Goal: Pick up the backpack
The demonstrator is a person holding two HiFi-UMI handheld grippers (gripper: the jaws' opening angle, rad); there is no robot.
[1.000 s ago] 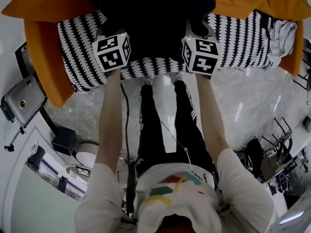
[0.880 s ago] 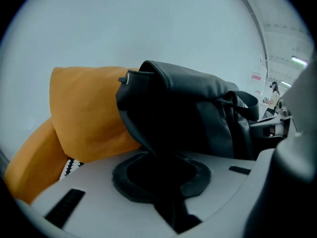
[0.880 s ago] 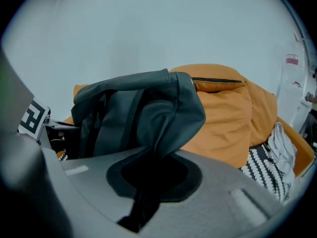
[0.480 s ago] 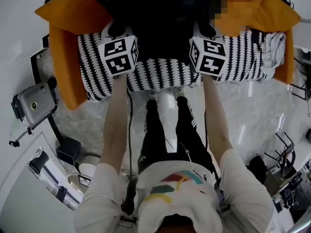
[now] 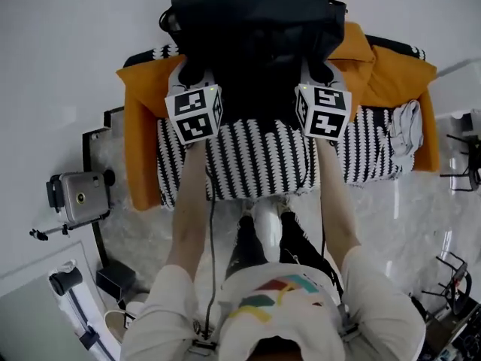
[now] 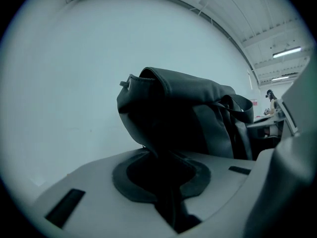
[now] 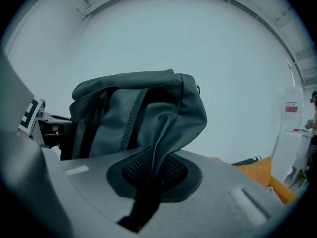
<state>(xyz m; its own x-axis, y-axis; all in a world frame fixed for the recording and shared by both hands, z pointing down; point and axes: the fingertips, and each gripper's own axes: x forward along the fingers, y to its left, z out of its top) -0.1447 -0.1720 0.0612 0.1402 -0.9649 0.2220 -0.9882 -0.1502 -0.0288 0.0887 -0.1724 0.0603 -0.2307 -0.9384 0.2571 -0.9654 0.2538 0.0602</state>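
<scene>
The black backpack [image 5: 252, 43] hangs in the air above the sofa, held from both sides. My left gripper [image 5: 190, 77] is shut on a fold of the bag's fabric at its left side, and my right gripper [image 5: 319, 72] is shut on its right side. In the left gripper view the dark backpack [image 6: 183, 113] fills the middle, with its fabric pinched in my left gripper [image 6: 168, 182]. The right gripper view shows the backpack [image 7: 138, 108] with a seam of it clamped in my right gripper [image 7: 148, 182]. The fingertips are hidden under the bag in the head view.
Below stands an orange sofa [image 5: 139, 126] covered by a black-and-white patterned blanket [image 5: 263, 156]. A grey cloth [image 5: 406, 126] lies at its right end. A camera on a stand [image 5: 79, 196] is at the left, over a marbled floor [image 5: 421, 209].
Both grippers have risen together with the backpack, lifting it off the sofa. The sofa now lies farther below and looks smaller in the head view.
</scene>
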